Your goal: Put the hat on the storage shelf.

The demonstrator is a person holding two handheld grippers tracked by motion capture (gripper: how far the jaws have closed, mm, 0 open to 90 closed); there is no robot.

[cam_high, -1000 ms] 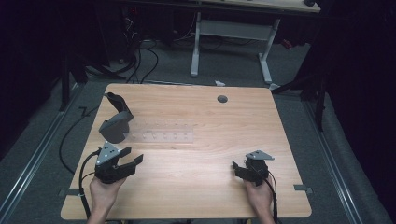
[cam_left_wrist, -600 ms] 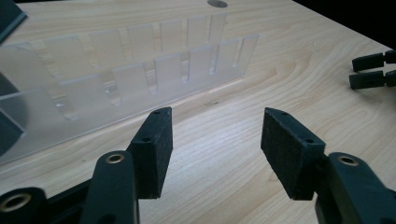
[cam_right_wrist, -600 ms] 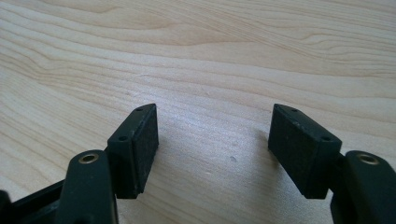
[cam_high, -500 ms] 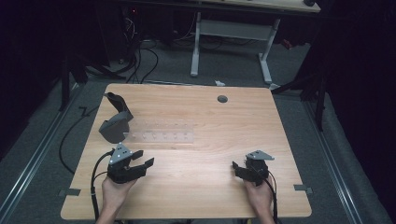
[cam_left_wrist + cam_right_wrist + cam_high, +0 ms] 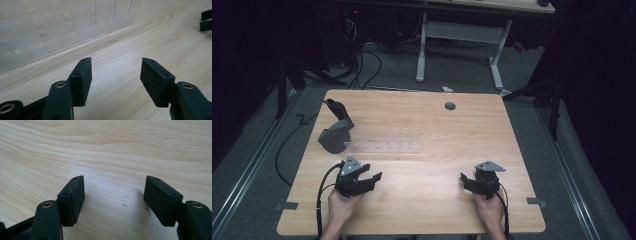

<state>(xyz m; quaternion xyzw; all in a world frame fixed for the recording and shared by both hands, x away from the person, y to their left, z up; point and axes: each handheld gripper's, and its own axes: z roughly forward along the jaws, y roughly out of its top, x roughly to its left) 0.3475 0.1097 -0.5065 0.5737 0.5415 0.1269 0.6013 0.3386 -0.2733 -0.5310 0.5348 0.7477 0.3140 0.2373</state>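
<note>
My left gripper (image 5: pixel 373 178) rests low over the wooden table (image 5: pixel 427 125) at its front left, held by a hand, jaws open and empty. In the left gripper view its gripper (image 5: pixel 116 72) points toward a clear plastic rack (image 5: pixel 62 27) with several slots. That rack (image 5: pixel 384 146) lies flat just beyond the left gripper. My right gripper (image 5: pixel 465 179) sits at the front right, also open and empty. In the right gripper view its gripper (image 5: pixel 113 192) has bare wood between the pads.
A dark grey angular device (image 5: pixel 335 134) stands at the table's left, behind the left gripper. A round grommet hole (image 5: pixel 450 106) is near the far edge. A second desk's white legs (image 5: pixel 422 45) stand on the floor beyond.
My left gripper has shifted a little to the right, toward the table's middle, staying open. The right gripper has not moved.
</note>
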